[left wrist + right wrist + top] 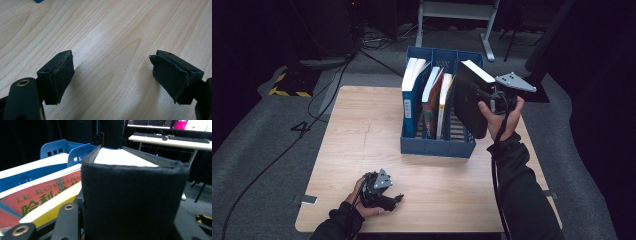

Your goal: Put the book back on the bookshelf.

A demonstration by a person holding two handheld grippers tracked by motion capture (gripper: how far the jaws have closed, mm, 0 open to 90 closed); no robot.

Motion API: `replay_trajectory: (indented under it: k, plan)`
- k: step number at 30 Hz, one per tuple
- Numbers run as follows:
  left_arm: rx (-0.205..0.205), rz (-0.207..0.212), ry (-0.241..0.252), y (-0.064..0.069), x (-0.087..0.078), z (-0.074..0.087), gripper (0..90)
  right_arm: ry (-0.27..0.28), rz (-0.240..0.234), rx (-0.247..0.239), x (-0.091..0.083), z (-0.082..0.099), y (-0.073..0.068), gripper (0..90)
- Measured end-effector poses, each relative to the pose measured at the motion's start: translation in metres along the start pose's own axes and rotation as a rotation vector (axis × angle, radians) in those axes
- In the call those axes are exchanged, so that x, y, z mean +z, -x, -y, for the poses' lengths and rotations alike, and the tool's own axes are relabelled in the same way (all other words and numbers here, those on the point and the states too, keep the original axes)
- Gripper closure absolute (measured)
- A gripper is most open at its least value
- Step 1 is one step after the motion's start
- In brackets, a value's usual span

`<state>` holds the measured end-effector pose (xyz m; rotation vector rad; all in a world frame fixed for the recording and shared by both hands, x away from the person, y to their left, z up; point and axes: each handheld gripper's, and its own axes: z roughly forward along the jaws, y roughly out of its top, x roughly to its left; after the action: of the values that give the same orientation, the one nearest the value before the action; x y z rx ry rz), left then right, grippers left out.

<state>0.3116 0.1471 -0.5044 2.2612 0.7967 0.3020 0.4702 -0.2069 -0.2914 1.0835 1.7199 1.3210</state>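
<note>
The black book [469,100] is held clamped in the right gripper [492,97], above the right end of the blue rack [437,146]. In the high view its long axis runs from the far side of the table toward the near side, tilted, with the far end raised and the white page edge [478,70] facing up and to the right. In the right gripper view the spine [132,202] faces the camera and stands between the jaws.

The rack stands on the wooden table [362,150], near its far edge. In its left compartments stand a blue book [409,107], a red book [431,112] and a yellow-edged book [443,107], all upright and leaning slightly. The right compartment lies directly under the held book.

The left gripper [398,198] rests low on the table near the front left corner, well apart from the rack, jaws apart with nothing between them.
</note>
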Motion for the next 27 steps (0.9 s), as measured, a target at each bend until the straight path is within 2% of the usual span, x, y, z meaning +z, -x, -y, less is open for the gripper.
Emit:
replay_trajectory:
  k: [8, 27]
  plan:
    - [0.001, 0.003, 0.0, 0.0, 0.0, 0.0, 17.8, -0.008, 0.032, 0.049, 0.014, 0.003, 0.004, 53.5]
    - [0.012, 0.008, -0.001, 0.0, 0.0, 0.0, 17.8, -0.05, 0.098, 0.106, 0.053, 0.019, -0.001, 53.3]
